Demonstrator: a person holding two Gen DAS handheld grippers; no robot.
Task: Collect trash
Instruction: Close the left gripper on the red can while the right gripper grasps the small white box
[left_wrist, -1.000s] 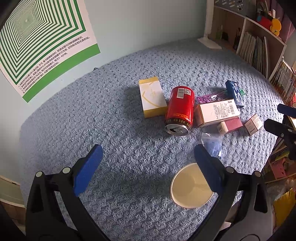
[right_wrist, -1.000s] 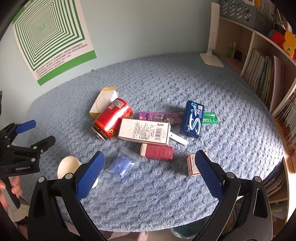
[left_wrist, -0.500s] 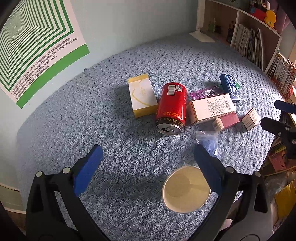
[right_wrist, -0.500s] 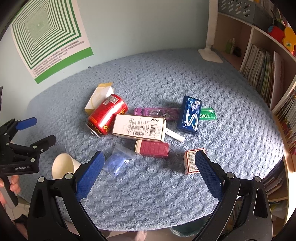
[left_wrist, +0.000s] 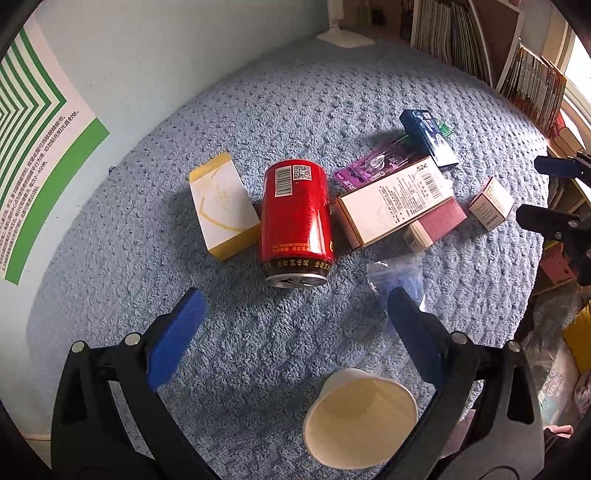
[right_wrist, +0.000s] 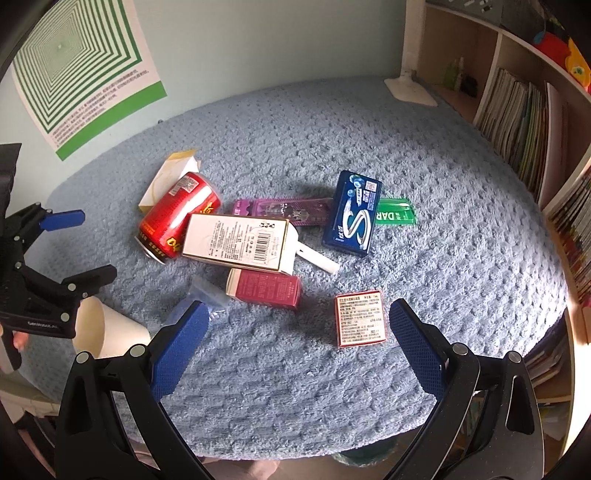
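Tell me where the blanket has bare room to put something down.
Free: the far blanket between the litter and the wall, the right part beyond the blue pack, and the near strip in front of the small box. Crowded: the middle, around the can and long white box.

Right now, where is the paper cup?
The paper cup lies on its side at the near edge of the blue blanket, in front of the red can, below the left gripper.

A red can lies on the blue-grey knobbly blanket; at ten o'clock, a green-and-white striped poster.
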